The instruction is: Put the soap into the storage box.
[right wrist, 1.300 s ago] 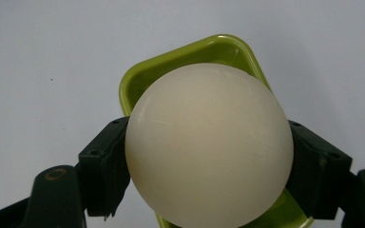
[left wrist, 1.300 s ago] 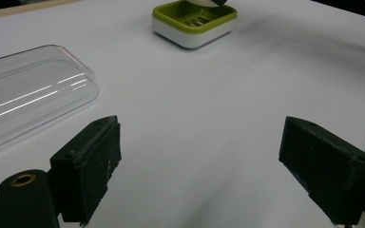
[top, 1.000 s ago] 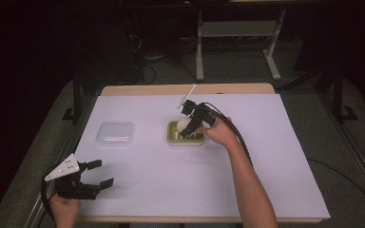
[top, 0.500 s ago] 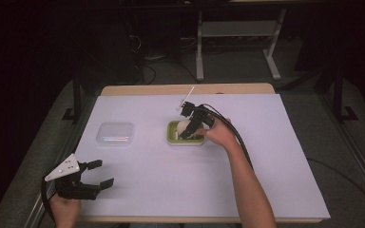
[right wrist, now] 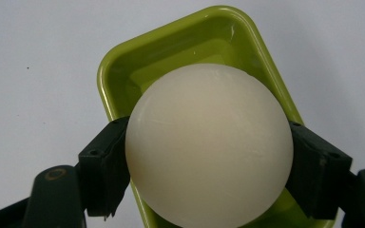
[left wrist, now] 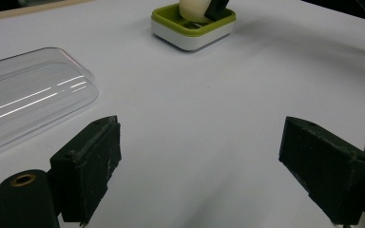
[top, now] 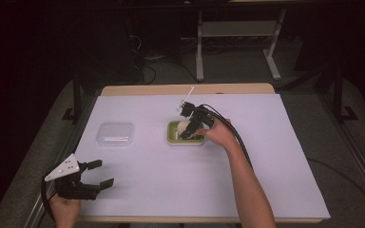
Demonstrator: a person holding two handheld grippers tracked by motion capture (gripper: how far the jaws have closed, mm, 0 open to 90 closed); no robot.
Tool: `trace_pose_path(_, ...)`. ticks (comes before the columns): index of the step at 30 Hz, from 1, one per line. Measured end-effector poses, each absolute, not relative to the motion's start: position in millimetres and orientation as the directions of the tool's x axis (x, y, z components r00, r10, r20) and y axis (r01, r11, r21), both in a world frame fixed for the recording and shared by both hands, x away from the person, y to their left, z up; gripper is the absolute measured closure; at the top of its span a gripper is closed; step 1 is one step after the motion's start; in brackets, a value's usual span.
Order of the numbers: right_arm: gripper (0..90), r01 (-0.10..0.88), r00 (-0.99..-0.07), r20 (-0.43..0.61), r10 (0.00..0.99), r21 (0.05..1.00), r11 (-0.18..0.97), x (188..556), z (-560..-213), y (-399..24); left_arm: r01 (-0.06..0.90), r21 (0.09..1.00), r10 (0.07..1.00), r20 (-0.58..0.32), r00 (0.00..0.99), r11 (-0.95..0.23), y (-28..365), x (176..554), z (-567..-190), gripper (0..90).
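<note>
Over the last second the right gripper [top: 188,129] has barely shifted: it stays clamped on the cream ball [right wrist: 209,145], 1 jaw on each side, low over the green tray [right wrist: 123,71] near the desk's middle. I judge the placing nearly done, release pending. The left gripper [top: 92,175] idles wide open and empty at the near-left corner, the clear lid [top: 115,133] beside the tray.

In the right gripper view, the cream ball [right wrist: 209,145] hides most of the green tray's [right wrist: 123,66] floor, and the bottom edge, at 6 o'clock, cuts off both. In the left gripper view, the clear lid [left wrist: 28,95] runs off at 9 o'clock, and the ball's top is cropped at 12 o'clock.
</note>
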State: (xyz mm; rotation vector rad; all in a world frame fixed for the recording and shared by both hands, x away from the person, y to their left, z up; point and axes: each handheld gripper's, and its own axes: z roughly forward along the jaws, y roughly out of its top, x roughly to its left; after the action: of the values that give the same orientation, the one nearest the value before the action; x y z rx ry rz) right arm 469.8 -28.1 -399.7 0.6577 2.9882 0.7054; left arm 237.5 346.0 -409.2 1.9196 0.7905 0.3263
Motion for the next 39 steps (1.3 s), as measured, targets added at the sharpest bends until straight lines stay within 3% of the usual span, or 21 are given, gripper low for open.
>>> trace_pose_path(39,23.9,0.389,-0.915,0.081,0.395,0.428,0.815,468.9,-399.3,-27.0,0.382,0.876,0.652,-0.107,0.751,-0.295,346.6,237.7,-409.1,13.2)
